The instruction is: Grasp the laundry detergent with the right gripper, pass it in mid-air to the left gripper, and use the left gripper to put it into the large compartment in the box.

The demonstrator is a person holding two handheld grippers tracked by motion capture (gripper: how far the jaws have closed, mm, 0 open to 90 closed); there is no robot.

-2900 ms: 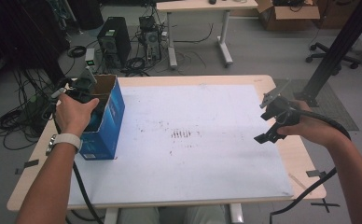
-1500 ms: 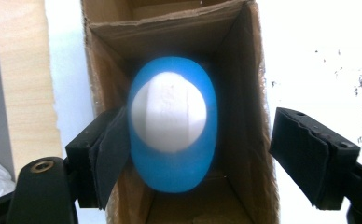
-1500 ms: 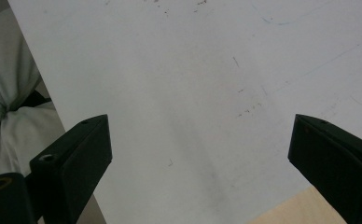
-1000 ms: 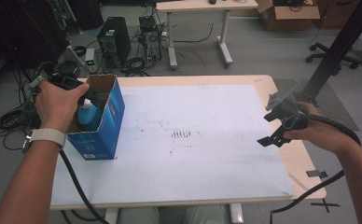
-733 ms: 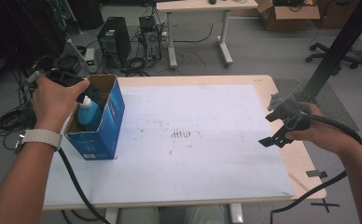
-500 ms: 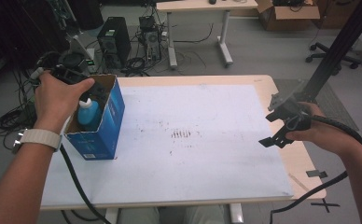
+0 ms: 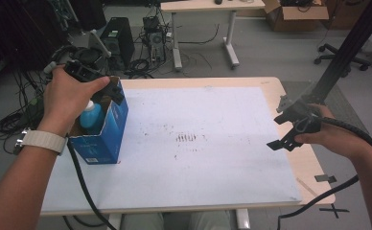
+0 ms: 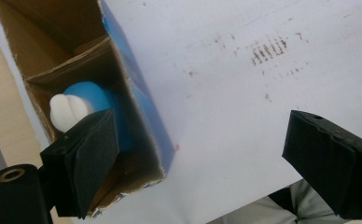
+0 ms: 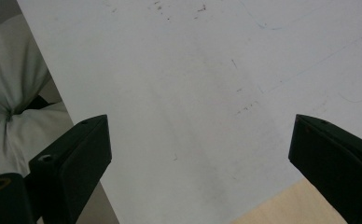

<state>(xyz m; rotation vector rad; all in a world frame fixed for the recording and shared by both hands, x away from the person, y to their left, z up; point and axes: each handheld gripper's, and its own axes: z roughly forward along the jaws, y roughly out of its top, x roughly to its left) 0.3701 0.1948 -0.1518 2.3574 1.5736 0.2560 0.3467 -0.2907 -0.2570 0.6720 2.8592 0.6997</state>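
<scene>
The white sheet (image 7: 193,143) covering the table (image 7: 313,172) spreads below and ahead of both grippers, bare apart from a patch of dark scuff marks (image 7: 186,138) well to the inner side of the left one. The blue cardboard box (image 7: 102,129) stands upright directly under the left gripper (image 7: 111,91), its top open and its brown inner flaps showing in the left gripper view. Inside it, below and slightly behind the jaws, sits the blue bottle (image 8: 93,100) with its white cap (image 8: 66,111) pointing up. The left gripper is released: its jaws have just been opening, they stand wide, and nothing is between them; one jaw hangs over the box's opening, the other beyond its side wall over the sheet. The right gripper (image 7: 289,129) hovers far off at the other side, also released and empty, with only sheet and table edge beneath it. The box looks light and tall, so I judge the main risk is a jaw catching the rim or a flap as the left hand pulls away, tipping the box or dragging it toward the table edge just beside it; the bottle might also lean if it isn't seated fully.
</scene>
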